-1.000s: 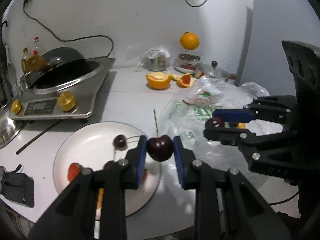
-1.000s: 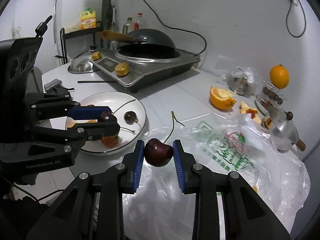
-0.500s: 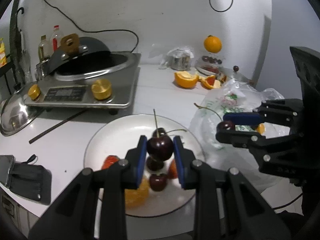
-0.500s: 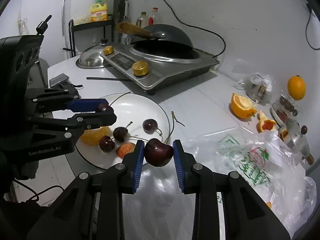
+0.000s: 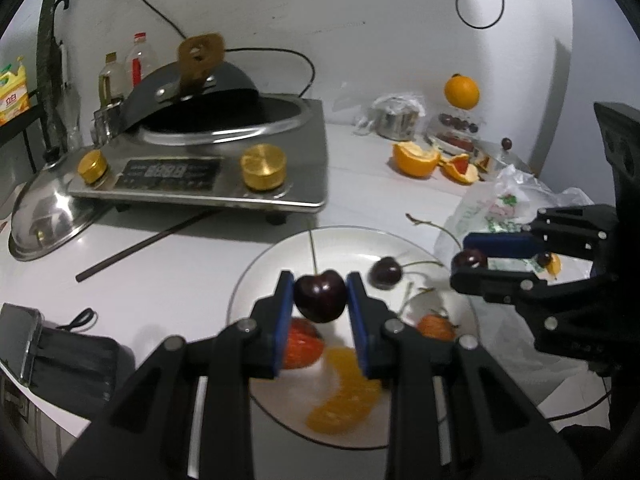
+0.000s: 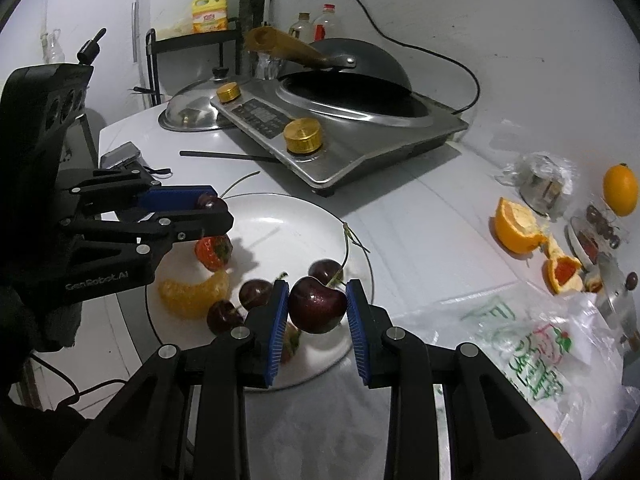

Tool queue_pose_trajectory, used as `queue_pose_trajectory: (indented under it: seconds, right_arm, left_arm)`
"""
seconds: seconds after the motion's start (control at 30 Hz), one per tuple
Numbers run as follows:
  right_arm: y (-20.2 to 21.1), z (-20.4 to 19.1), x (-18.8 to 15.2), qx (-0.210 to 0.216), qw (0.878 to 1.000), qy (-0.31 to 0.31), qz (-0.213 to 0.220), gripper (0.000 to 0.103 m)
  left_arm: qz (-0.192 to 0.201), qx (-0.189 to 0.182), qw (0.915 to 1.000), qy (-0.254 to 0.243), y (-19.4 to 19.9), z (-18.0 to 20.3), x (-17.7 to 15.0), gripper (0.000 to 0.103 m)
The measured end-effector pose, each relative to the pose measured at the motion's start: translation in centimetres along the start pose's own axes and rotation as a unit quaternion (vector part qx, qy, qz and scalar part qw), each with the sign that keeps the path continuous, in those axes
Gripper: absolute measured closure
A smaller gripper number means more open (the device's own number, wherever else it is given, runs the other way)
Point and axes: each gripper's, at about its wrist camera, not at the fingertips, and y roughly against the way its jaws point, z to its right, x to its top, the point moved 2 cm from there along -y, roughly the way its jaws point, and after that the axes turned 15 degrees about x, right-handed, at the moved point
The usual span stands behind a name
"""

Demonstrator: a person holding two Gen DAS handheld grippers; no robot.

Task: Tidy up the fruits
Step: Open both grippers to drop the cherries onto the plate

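The white table (image 6: 400, 216) carries everything here. At its far side stands the steel induction cooker (image 6: 360, 136) with a dark wok (image 6: 352, 72) on it, and a steel lid (image 6: 192, 112) lies just beside the cooker. At my right side a clear plastic bag (image 6: 520, 344) with green print is spread on the table.

Below my two tools is the white plate (image 6: 288, 220). On it I see an orange segment (image 6: 192, 296), a strawberry (image 6: 214, 254) and three loose cherries (image 6: 256, 294) with their stems. Behind the bag lie a half-peeled orange (image 6: 514, 226) and pieces of peel; a whole orange (image 6: 620, 188) sits higher, near the wall.

My left gripper (image 5: 320, 300) is closed tight on a dark cherry (image 5: 320, 295), its stem pointing up, and it hangs above the middle of the plate, over the strawberry and the orange segment. My right gripper (image 6: 318, 306) is also clamped on a second dark cherry (image 6: 318, 303), with a long stem, above the plate edge that is next to the bag. The blue pads press both fruits from each side. The two tools are near one another but apart.
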Motion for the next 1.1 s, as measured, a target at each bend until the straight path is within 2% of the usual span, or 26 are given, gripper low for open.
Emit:
queue_pose_trajectory:
  seconds: [0.3, 0.6, 1.1]
  right_arm:
    - [-2.2, -0.4, 1.6, 0.013, 1.0, 0.005, 0.0, 0.072]
    - [-4.3, -0.6, 2.5, 0.025, 1.0, 0.005, -0.008, 0.072]
    - [-7.6, -1.8, 3.0, 0.036, 0.998, 0.011, -0.04, 0.072]
  left_arm:
    - [-0.016, 0.002, 0.9999, 0.003, -2.0, -1.3, -0.4, 0.076]
    - [-0.036, -0.014, 0.9992, 0.004, -3.5, -1.7, -0.7, 0.075]
    - [-0.027, -0.027, 0.9992, 0.014, -2.2, -3.0, -0.7, 0.07]
